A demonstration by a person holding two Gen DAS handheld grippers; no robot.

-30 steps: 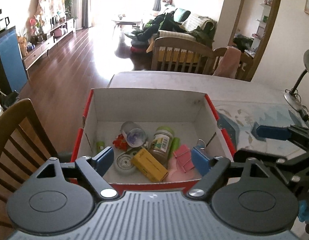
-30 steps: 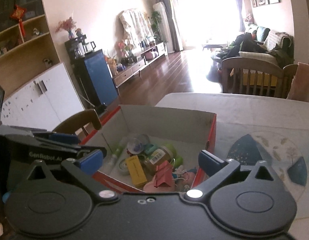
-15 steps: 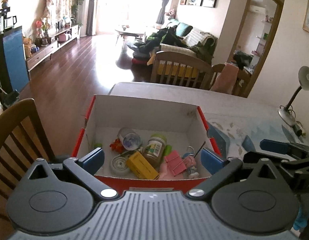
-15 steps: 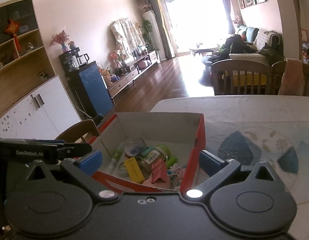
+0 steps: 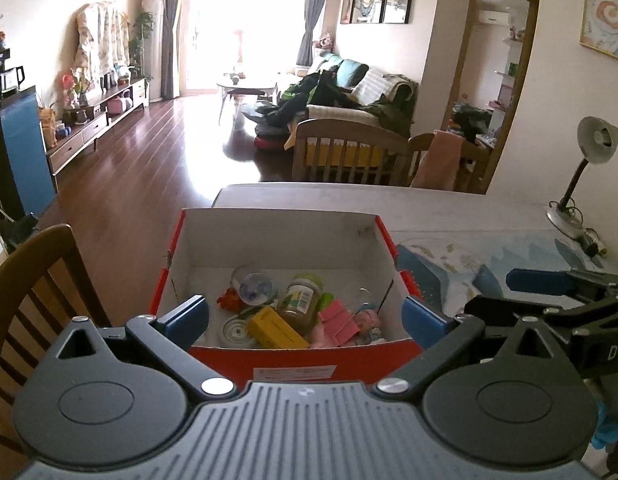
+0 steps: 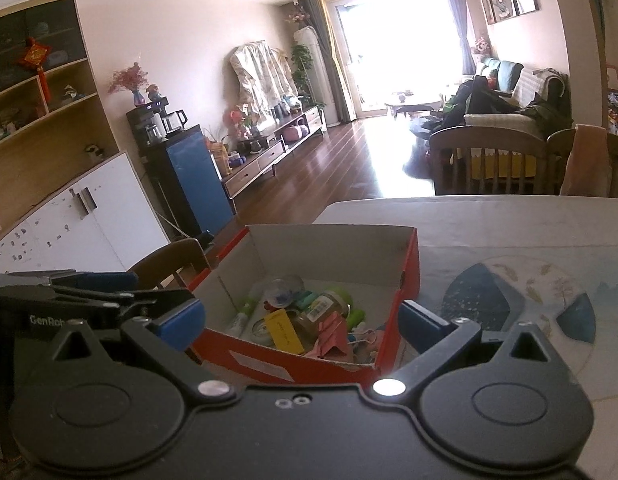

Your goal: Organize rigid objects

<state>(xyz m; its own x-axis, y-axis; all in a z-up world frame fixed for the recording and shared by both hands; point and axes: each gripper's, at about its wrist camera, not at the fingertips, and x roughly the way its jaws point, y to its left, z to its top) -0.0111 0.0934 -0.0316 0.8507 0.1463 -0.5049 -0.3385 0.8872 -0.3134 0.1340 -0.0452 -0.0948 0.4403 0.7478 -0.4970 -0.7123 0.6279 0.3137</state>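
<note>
1. My left gripper (image 5: 305,316) has just been opening and now stands wide, nothing in it.
2. The red box (image 5: 293,364) sits just beyond on the table (image 5: 449,212).
3. The yellow box (image 5: 277,332) looks light and stiff, so I'd pinch its long sides.
4. The glass jar (image 5: 299,302) is probably slick and breakable, so grab mid-body.
5. My right gripper (image 6: 301,326) is wide too, empty.
</note>
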